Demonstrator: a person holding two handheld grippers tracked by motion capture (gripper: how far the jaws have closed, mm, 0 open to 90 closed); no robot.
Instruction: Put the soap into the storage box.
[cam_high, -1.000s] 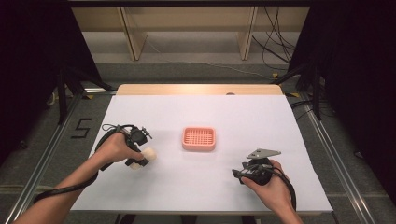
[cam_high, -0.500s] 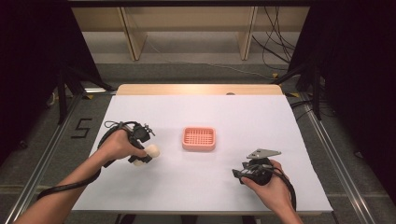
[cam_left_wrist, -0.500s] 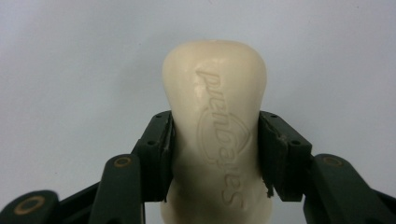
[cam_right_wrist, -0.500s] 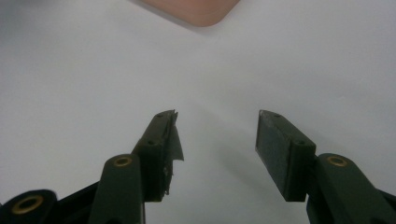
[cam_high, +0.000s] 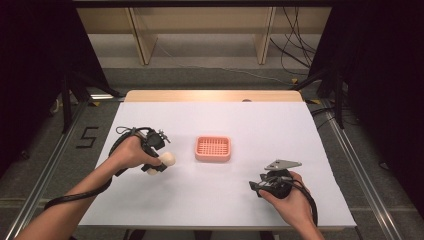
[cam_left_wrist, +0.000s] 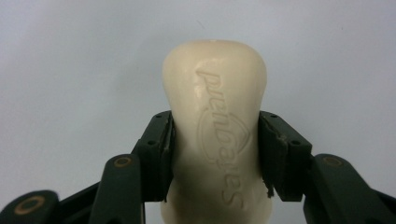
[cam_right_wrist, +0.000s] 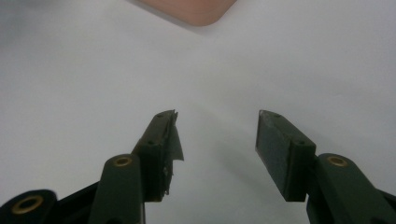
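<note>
Both forearms are showing bare, no sleeves, no gloves. Left gripper (cam_high: 159, 161): black body, black cable looping off its back & trailing along the forearm. Right gripper (cam_high: 253, 187): black too, grey 3-cornered plate (cam_high: 282, 164) sitting on top, black cable curling round the wrist. Close up, jaws are looking dark green-black w/ flat dark pads (cam_right_wrist: 273, 144); brass-coloured rivets are showing at the linkage pivots, small screws on the pad blocks. Pad edges are fraying, bits peeling on the right gripper's.
</note>
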